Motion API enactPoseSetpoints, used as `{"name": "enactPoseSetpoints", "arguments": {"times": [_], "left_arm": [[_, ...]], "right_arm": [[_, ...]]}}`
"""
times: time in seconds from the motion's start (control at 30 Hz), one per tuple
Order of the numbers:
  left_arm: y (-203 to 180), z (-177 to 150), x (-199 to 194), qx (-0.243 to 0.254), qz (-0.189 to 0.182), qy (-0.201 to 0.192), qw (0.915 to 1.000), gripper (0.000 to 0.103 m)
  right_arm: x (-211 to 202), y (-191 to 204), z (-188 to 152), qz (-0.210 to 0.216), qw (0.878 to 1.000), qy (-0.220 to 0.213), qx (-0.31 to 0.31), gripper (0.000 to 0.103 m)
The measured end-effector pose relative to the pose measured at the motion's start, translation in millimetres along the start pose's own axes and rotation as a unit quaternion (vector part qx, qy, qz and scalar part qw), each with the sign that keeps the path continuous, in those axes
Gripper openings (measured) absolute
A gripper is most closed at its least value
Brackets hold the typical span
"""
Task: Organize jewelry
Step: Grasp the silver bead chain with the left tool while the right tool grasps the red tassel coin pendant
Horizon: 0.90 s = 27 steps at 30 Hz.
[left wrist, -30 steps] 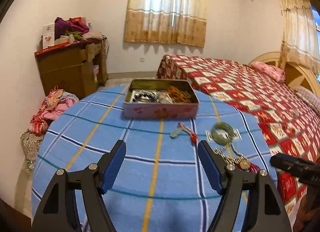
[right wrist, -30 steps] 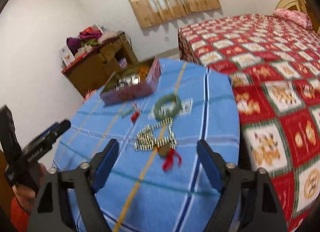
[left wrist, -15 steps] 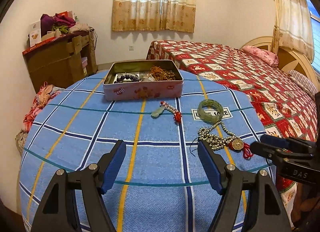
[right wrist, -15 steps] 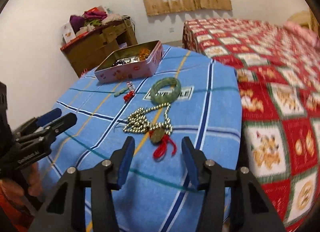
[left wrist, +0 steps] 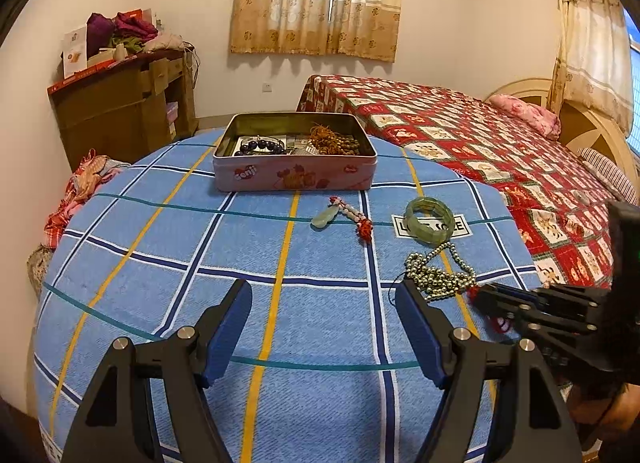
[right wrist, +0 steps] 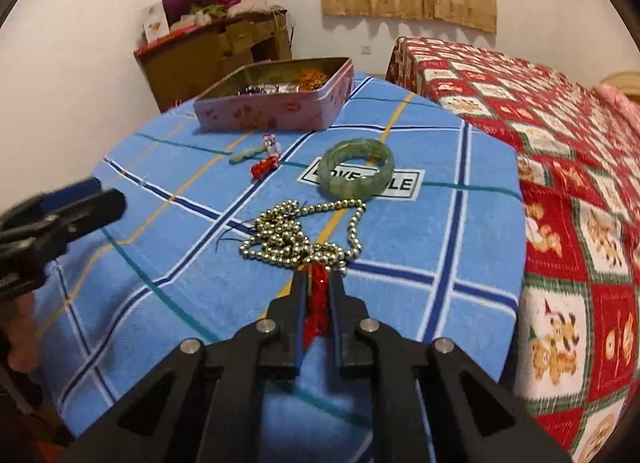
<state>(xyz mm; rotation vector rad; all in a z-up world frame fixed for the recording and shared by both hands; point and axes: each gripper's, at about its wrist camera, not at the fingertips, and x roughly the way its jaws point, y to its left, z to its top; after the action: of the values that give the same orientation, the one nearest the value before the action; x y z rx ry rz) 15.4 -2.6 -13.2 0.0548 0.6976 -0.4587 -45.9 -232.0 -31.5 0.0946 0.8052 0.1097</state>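
A silver bead necklace (right wrist: 300, 235) with a red tassel (right wrist: 317, 303) lies on the blue checked tablecloth (left wrist: 160, 247). My right gripper (right wrist: 319, 277) is shut on the tassel end; it also shows in the left wrist view (left wrist: 486, 295). My left gripper (left wrist: 324, 303) is open and empty above the near cloth. A green jade bangle (right wrist: 357, 172) and a small jade pendant with red cord (left wrist: 344, 217) lie beyond. A pink tin (left wrist: 294, 175) holds dark beads and brown beads at the far edge.
A bed with a red patterned cover (left wrist: 500, 151) stands to the right of the table. A wooden cabinet (left wrist: 120, 111) with clothes on top stands at the back left. A pile of cloth (left wrist: 76, 191) lies by the wall.
My right gripper has moved forward and closed on the necklace's red tassel. My left gripper stays open and has shifted little.
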Motion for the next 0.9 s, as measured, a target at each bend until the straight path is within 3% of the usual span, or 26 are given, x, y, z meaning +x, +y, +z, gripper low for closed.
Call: {"name": "enactPoseSetpoints", "arguments": {"times": [0.2, 0.37, 0.47, 0.6, 0.67, 0.73, 0.83, 0.9], "left_arm": [[-11, 2, 10, 0.015, -0.032, 0.015, 0.9993, 0.074], [-42, 13, 31, 0.048, -0.096, 0.048, 0.993, 0.074], [-64, 19, 45, 0.083, -0.098, 0.053, 0.9903, 0.074], [-72, 23, 71, 0.073, -0.12, 0.09, 0.986, 0.074], [-75, 22, 82, 0.063, -0.127, 0.103, 0.9845, 0.074], [-80, 19, 94, 0.059, -0.128, 0.127, 0.9819, 0.074], [-88, 20, 98, 0.074, -0.111, 0.129, 0.9826, 0.073], [-92, 20, 98, 0.086, -0.098, 0.127, 0.9833, 0.053]], "right_arm": [[-40, -10, 1, 0.031, 0.998, -0.038, 0.046, 0.014], [-48, -24, 11, 0.046, 0.993, -0.059, 0.089, 0.014], [-44, -20, 11, 0.042, 0.995, -0.051, 0.071, 0.014], [-46, -25, 2, 0.03, 0.996, -0.045, 0.071, 0.015], [-49, -32, -2, 0.027, 0.995, -0.045, 0.083, 0.021], [-51, -40, -4, 0.029, 0.994, -0.05, 0.097, 0.042], [-56, -47, -5, 0.026, 0.991, -0.062, 0.112, 0.051], [-58, -49, -5, 0.029, 0.991, -0.066, 0.117, 0.051]]}}
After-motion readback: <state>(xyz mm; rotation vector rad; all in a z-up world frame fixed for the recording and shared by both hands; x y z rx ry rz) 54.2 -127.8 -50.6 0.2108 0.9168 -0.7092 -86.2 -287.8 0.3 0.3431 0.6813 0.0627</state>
